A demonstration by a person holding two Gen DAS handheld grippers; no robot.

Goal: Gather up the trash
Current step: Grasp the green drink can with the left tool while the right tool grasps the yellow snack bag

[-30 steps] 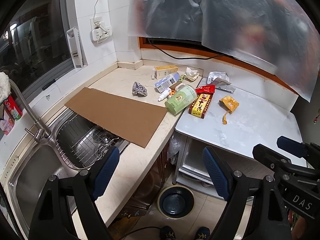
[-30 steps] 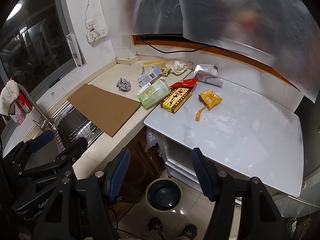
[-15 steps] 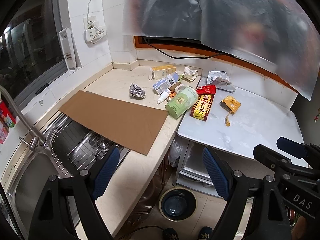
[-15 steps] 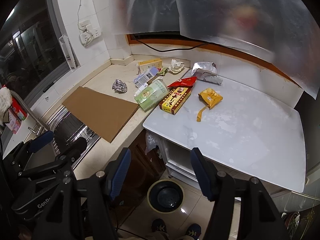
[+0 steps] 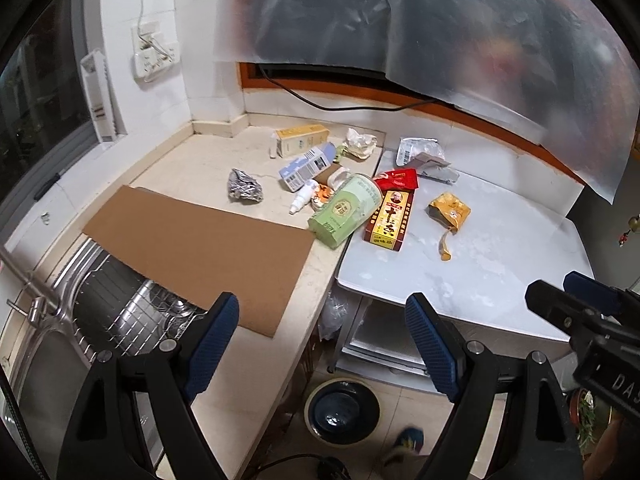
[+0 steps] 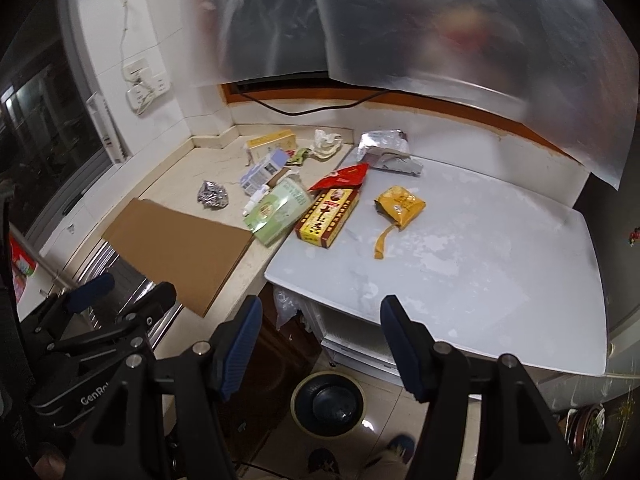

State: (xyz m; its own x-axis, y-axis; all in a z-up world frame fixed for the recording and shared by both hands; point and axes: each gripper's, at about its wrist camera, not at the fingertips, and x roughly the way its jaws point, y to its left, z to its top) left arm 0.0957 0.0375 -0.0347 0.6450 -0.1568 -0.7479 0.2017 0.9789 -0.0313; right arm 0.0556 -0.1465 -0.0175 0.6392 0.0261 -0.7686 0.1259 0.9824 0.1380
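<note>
Left claw (image 5: 322,330) and right claw (image 6: 320,334) both gape wide, empty

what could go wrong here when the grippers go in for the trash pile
The green carton lies across the seam between the counter and the white table, leaning on the red and yellow box; pulling either could shift the other. The small white bottle might roll off. The bin sits low on the floor, so drops from here could miss.

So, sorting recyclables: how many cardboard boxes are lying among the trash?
3: yellow-white box by the back wall, blue-white box before it, red-yellow box on the white table. More may be hidden.
</note>
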